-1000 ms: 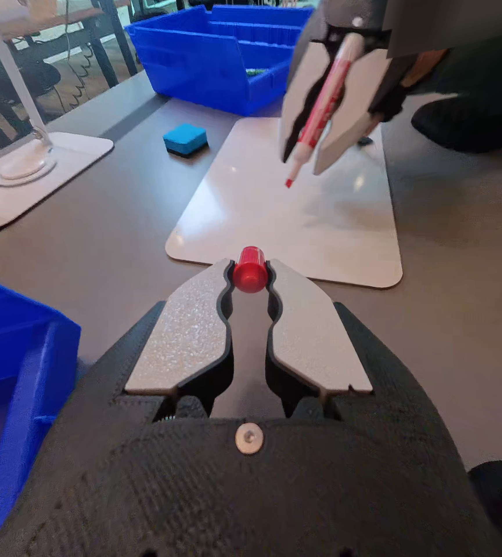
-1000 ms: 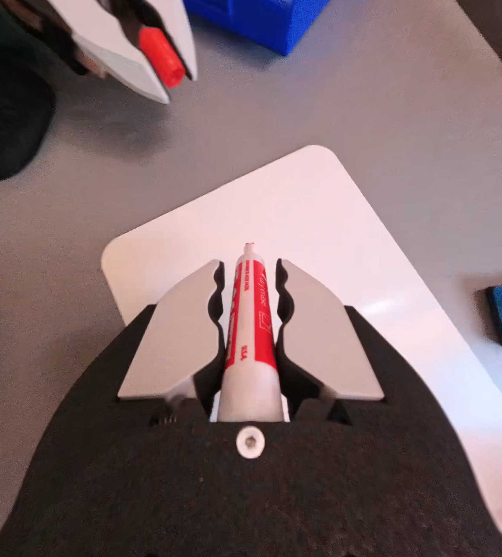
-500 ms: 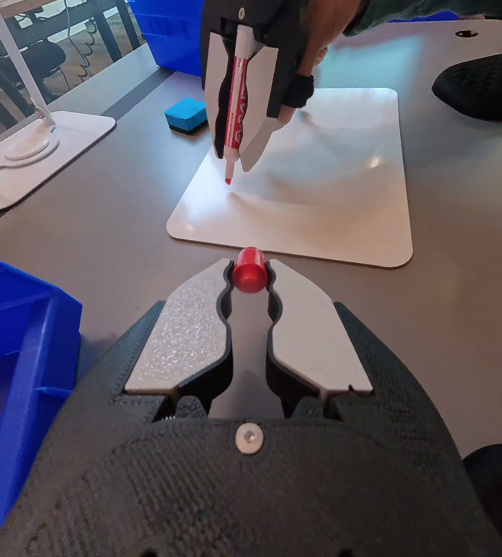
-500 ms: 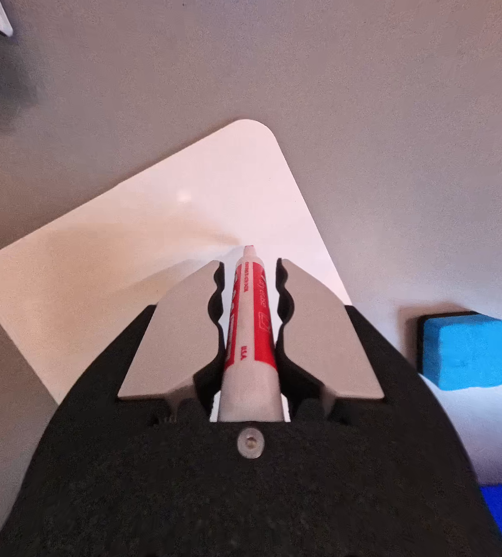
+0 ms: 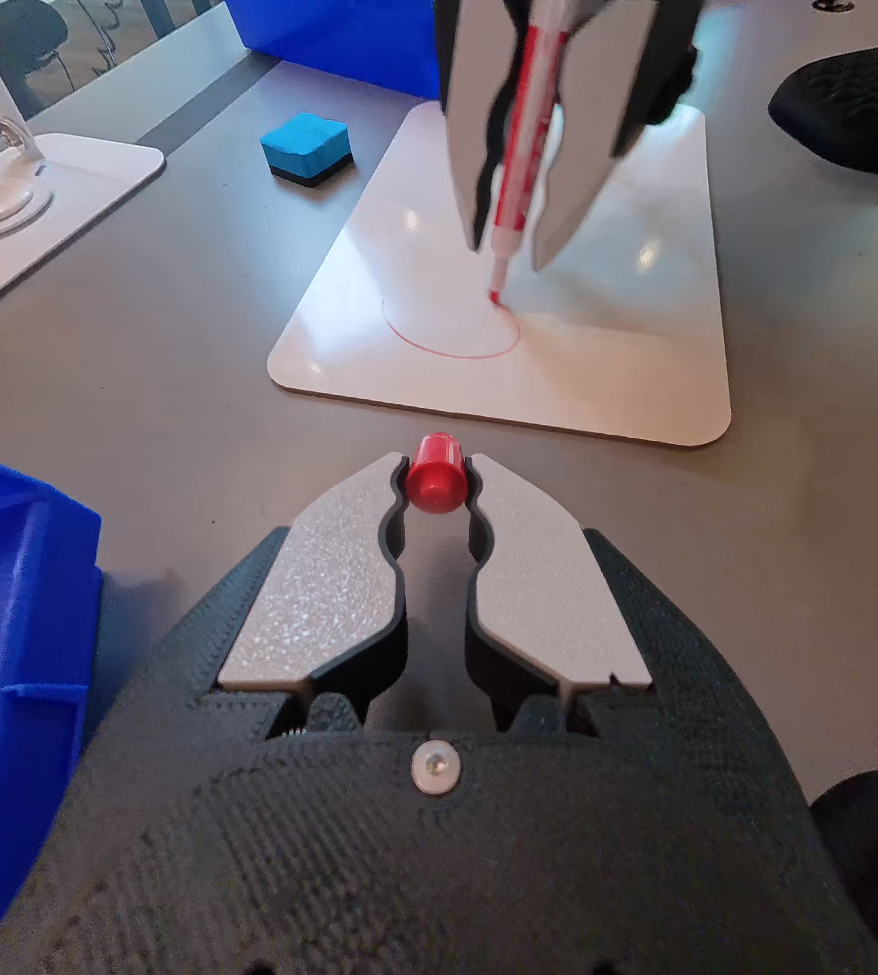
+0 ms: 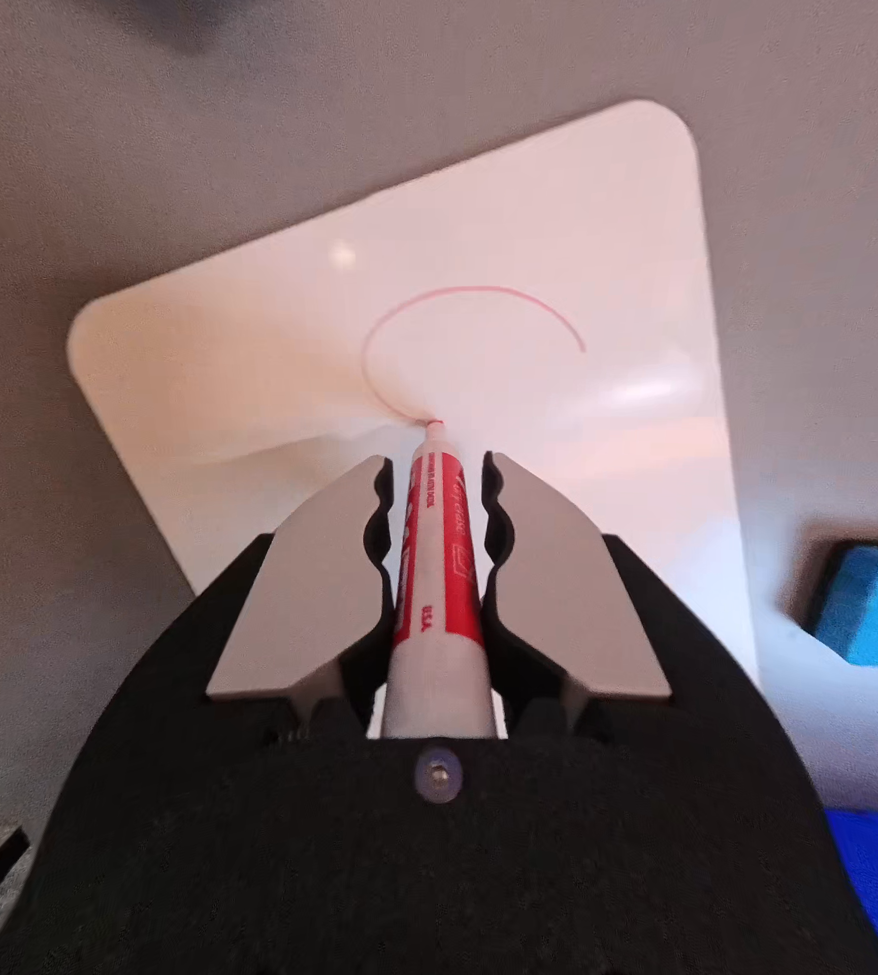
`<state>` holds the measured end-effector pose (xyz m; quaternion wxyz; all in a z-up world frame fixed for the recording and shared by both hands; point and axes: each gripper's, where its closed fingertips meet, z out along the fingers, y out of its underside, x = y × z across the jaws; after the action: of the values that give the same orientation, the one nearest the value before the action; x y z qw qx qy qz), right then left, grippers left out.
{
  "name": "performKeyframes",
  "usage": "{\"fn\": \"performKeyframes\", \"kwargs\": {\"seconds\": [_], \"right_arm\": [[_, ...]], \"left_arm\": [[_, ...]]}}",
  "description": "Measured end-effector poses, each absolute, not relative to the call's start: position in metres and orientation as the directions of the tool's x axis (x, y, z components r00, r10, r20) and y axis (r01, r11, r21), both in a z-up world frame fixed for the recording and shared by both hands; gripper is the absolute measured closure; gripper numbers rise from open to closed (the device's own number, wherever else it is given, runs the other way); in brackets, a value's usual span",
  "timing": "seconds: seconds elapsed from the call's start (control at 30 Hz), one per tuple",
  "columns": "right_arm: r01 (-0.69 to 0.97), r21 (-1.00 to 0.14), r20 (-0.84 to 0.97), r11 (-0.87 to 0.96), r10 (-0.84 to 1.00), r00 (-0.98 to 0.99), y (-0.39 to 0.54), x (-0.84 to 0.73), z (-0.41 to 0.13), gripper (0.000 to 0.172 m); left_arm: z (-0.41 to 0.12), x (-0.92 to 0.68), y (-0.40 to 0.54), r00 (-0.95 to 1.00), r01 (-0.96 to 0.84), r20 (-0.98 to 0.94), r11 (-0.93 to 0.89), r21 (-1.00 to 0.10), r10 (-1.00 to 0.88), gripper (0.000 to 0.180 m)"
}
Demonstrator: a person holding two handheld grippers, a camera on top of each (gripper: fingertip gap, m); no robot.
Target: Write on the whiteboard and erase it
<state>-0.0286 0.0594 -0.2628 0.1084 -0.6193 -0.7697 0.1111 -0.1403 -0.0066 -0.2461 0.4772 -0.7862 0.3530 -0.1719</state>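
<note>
On the grey worktop (image 5: pixel 109 369) lies the whiteboard (image 5: pixel 611 369), where my right gripper (image 6: pixel 434 464), clamped on the upright red marker (image 6: pixel 439 554), presses its tip beside an unclosed curve (image 6: pixel 399 327), while my left gripper (image 5: pixel 435 464) pinches the cap (image 5: pixel 435 477) nearby.

Blue eraser (image 6: pixel 872 607) blurred, edge-cut; marker's (image 6: pixel 439 580) rear hidden between right tongs (image 6: pixel 435 464).

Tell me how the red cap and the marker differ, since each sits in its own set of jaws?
The red cap is short, stubby and all red; the marker is long, white with red bands. The cap is pinched at the left gripper's tips, clear of the whiteboard; the marker runs deep through the right gripper, its tip touching the whiteboard. Both are gripped.
</note>
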Motion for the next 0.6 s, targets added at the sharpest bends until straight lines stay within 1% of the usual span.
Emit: {"fn": "performKeyframes", "kwargs": {"seconds": [0.1, 0.17, 0.23, 0.4, 0.6], "right_arm": [[0.928, -0.331, 0.080, 0.169, 0.985, -0.151, 0.101, -0.046, -0.263, 0.137], [0.914, -0.373, 0.045, 0.156, 0.988, -0.150, 0.105, -0.066, -0.264, 0.137], [0.908, -0.392, 0.019, 0.146, 0.988, -0.151, 0.101, -0.072, -0.262, 0.137], [0.911, -0.408, 0.022, 0.056, 0.998, -0.052, 0.121, -0.052, -0.254, 0.137], [0.918, -0.393, 0.024, 0.060, 0.998, -0.055, 0.116, -0.049, -0.264, 0.137]], "left_arm": [[-0.250, -0.137, -0.009, 0.683, -0.403, -0.067, -0.299, -0.865, -0.727, 0.161], [-0.251, -0.137, -0.010, 0.679, -0.418, -0.084, -0.290, -0.861, -0.729, 0.161], [-0.253, -0.136, -0.011, 0.675, -0.420, -0.081, -0.292, -0.859, -0.733, 0.161], [-0.254, -0.135, -0.012, 0.670, -0.408, -0.055, -0.306, -0.860, -0.740, 0.161], [-0.256, -0.134, -0.013, 0.669, -0.423, -0.067, -0.304, -0.854, -0.740, 0.161]]}}
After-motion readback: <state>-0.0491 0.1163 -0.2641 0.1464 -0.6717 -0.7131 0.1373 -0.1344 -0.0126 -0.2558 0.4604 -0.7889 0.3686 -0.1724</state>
